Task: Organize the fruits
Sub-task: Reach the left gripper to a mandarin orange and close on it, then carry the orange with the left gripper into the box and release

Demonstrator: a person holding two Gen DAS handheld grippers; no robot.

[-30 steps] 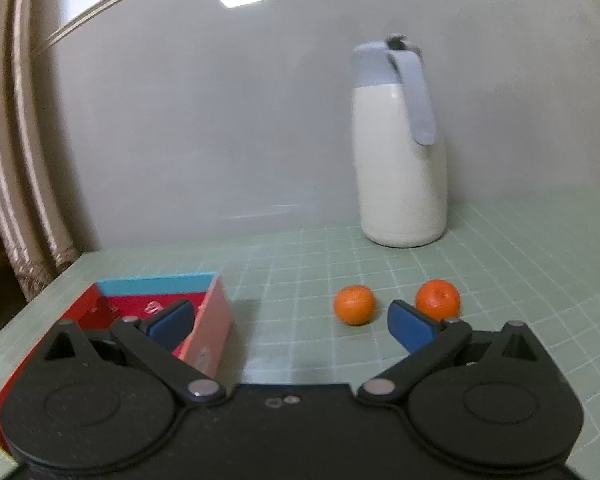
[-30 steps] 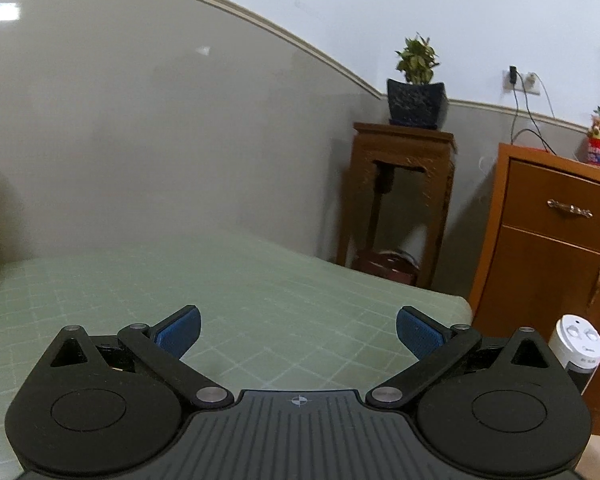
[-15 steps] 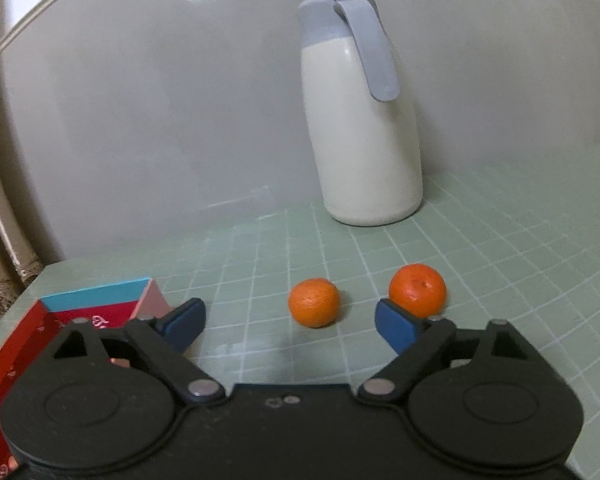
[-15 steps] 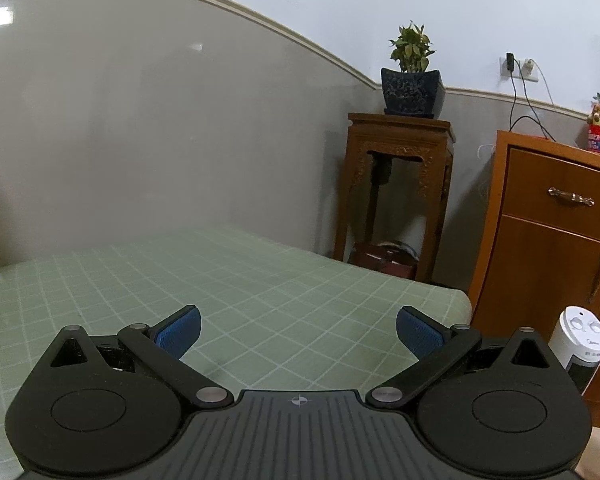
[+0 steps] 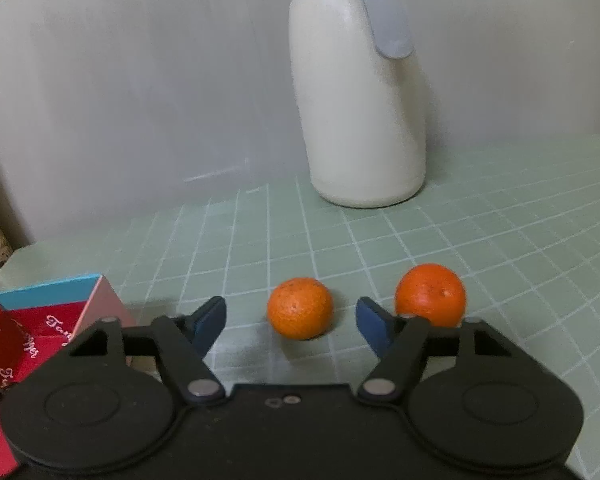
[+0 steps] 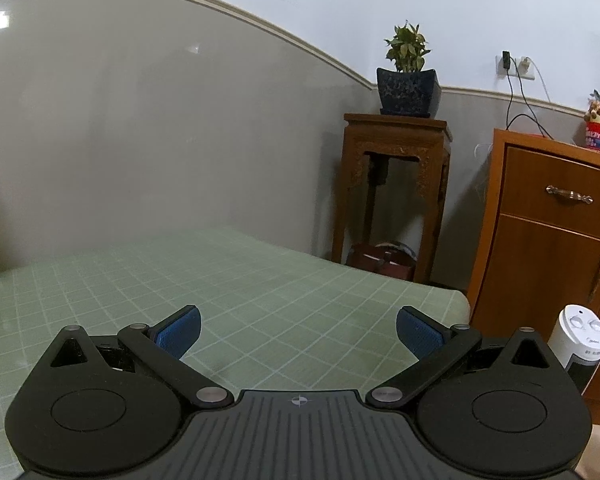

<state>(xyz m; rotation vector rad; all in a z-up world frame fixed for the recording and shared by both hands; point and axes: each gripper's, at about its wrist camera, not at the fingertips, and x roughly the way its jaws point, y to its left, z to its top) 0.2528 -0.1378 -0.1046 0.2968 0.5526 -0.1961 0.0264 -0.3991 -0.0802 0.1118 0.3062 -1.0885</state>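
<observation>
Two oranges lie on the green grid mat. In the left wrist view the nearer orange (image 5: 300,307) sits between the blue pads of my left gripper (image 5: 290,320), whose jaws are closing; the pads stand clear of the fruit on both sides. The second orange (image 5: 430,295) rests just outside the right pad. A red box with a light blue rim (image 5: 40,320) stands open at the lower left. My right gripper (image 6: 298,334) hangs open over bare mat with nothing between its fingers.
A tall cream jug with a grey lid and handle (image 5: 360,100) stands behind the oranges by the wall. In the right wrist view a wooden stand with a potted plant (image 6: 396,184), a wooden cabinet (image 6: 552,240) and a small white heater (image 6: 580,340) lie beyond the table's edge.
My left gripper has moved forward and down toward the oranges and its jaws have narrowed around the nearer one. The jug looms larger. The right gripper has kept still.
</observation>
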